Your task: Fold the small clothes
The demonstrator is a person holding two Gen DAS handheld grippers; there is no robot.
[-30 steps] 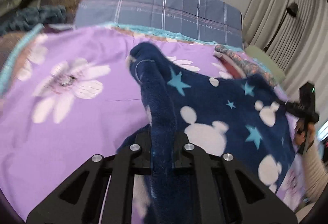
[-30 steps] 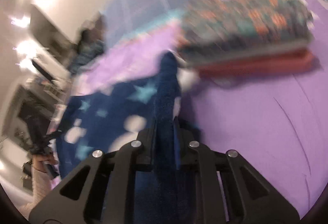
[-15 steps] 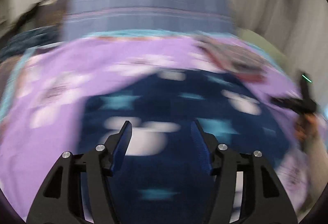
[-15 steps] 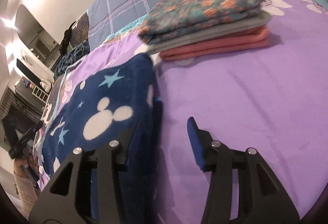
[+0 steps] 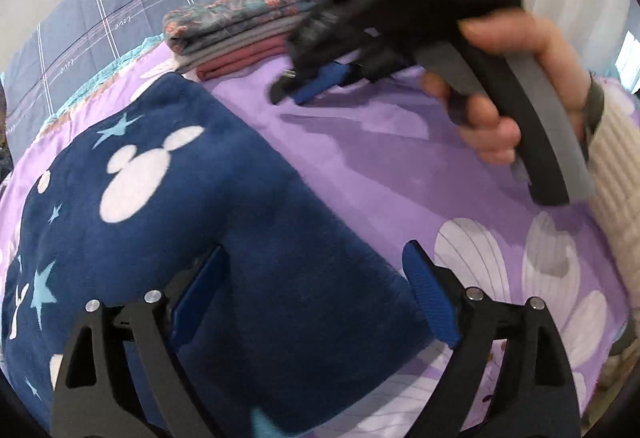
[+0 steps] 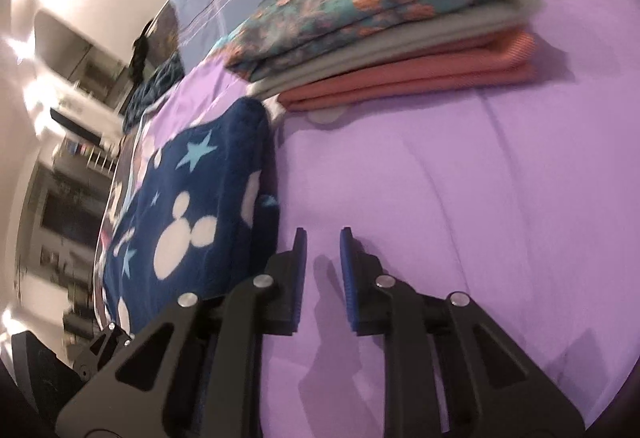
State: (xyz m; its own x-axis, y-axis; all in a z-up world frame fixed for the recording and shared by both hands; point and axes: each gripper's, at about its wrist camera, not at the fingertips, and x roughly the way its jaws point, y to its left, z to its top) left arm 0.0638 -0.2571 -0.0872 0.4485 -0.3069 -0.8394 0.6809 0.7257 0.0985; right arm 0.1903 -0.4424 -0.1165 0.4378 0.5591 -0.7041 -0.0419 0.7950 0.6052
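A navy fleece garment (image 5: 180,205) with white mouse heads and blue stars lies folded flat on the purple flowered bedsheet (image 5: 380,165). My left gripper (image 5: 316,278) hovers over its near right corner. Its jaws are opening wide, the fleece lies below them, and the pads do not press on it. My right gripper (image 6: 323,258) hangs over bare sheet just right of the garment (image 6: 192,205). Its jaws are closing to a narrow gap with nothing between them. In the left wrist view a hand (image 5: 500,85) holds the right gripper (image 5: 312,85) above the sheet.
A stack of folded clothes (image 5: 248,25), floral on grey on salmon, sits beyond the garment; it also shows in the right wrist view (image 6: 384,9). A blue plaid pillow (image 5: 120,5) lies at the bed's head. A cream sleeve (image 5: 612,173) is at the right.
Both grippers let go of the raised navy fold, which now lies flat. The left gripper swung across to the garment's right corner and opened wide. The right gripper moved onto bare sheet, opened, then narrowed.
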